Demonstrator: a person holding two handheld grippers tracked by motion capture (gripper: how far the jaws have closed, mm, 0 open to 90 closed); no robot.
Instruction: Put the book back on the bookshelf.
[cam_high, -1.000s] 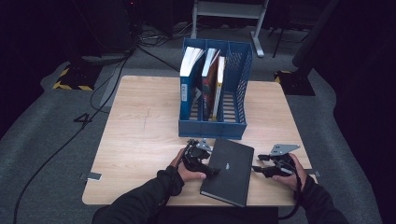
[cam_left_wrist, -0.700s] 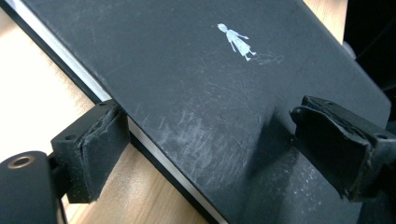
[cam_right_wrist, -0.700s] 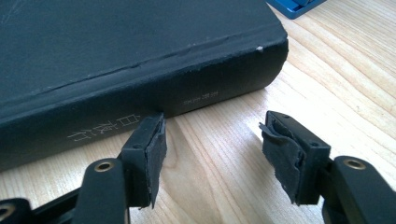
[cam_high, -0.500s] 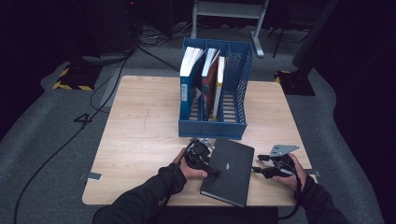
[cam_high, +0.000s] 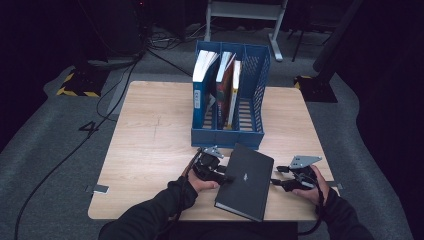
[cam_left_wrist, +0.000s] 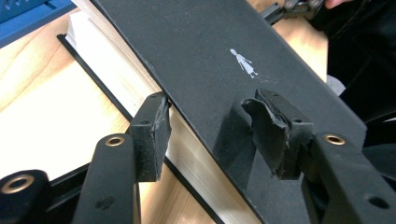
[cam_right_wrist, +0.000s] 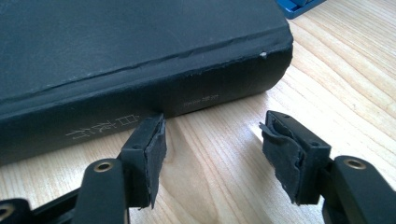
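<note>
A black book (cam_high: 245, 181) lies flat on the near part of the wooden tabletop (cam_high: 150, 145), just in front of a blue file rack (cam_high: 229, 132) that holds several upright books (cam_high: 220, 85). The person's forearms come in from the near edge, one gripper on each side of the book.

The left gripper (cam_high: 220, 176) sits at the book's left long edge, where the pages face out. In the left gripper view, its fingers (cam_left_wrist: 152, 135) straddle the front cover's edge: one finger stands beside the page block, under the lifted cover edge, while the other rests over the cover's top face, close to a small white figure printed there. The fingers have just been closing with the cover between them; whether both pads already press on it cannot be told from the frames.

The right gripper (cam_high: 277, 176) waits at the book's right long edge, the spine side. In the right gripper view, its fingers (cam_right_wrist: 147, 154) stand open over bare wood, nothing between them. One finger is just in front of the spine, by its pale lettering, and the other is well clear, beyond the book's corner.
</note>
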